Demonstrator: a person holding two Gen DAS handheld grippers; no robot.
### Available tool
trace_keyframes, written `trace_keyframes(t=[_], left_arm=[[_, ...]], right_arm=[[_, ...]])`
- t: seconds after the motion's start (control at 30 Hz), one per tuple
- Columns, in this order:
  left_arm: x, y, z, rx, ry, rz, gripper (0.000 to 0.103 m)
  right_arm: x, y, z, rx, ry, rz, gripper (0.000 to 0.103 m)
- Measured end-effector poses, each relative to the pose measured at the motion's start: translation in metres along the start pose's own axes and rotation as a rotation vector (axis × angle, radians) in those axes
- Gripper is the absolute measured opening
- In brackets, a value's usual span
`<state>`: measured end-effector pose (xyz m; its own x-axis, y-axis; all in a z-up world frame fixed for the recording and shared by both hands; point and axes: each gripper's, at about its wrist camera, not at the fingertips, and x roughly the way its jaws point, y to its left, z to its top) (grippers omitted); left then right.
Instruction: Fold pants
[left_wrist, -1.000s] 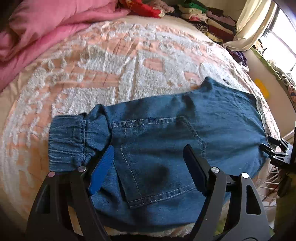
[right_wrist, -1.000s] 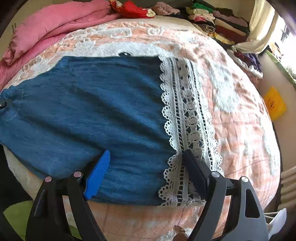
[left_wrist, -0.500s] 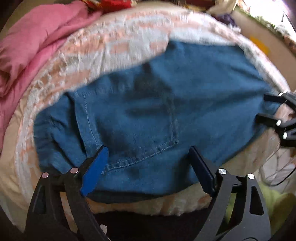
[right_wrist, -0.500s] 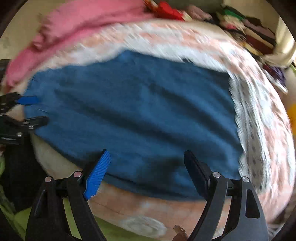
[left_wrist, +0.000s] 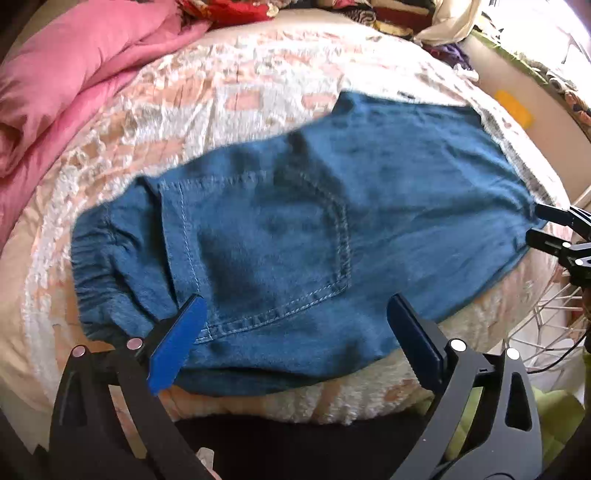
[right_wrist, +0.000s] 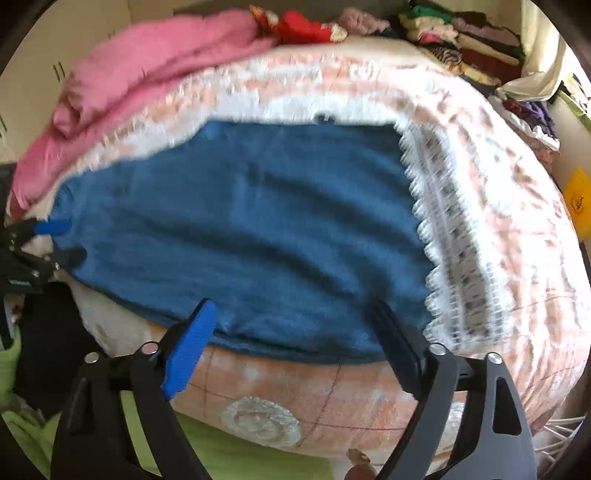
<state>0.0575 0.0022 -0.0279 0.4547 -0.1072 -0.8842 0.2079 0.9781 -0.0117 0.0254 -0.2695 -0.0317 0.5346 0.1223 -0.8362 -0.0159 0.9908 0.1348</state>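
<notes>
Looking left to right, the blue denim pants (left_wrist: 314, 236) with the white lace hem (right_wrist: 454, 251) lie flat along the near edge of the peach-and-white bedspread (left_wrist: 221, 92), already doubled leg over leg I'd say. Left gripper (left_wrist: 291, 339) sits over the waistband end and right gripper (right_wrist: 291, 339) near the hem — both jaws have just been opening, now wide apart, nothing clamped. Next up is probably pinching one end and carrying it across.

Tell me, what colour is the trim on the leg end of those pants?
White lace trim on blue denim pants; clearest in the right wrist view.
</notes>
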Motion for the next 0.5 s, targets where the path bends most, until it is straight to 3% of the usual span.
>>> trace_keyframes(t=[0.27,0.5], left_arm=[[-0.041,-0.009,0.028,-0.006,-0.120,-0.014,0.093],[-0.050,-0.028,0.047,0.032,-0.153,-0.020,0.093]], right_arm=[[-0.037,-0.022,0.007,0.039,-0.089,-0.039,0.095],[-0.073,-0.041,0.006,0.053,-0.191,-0.087,0.098]])
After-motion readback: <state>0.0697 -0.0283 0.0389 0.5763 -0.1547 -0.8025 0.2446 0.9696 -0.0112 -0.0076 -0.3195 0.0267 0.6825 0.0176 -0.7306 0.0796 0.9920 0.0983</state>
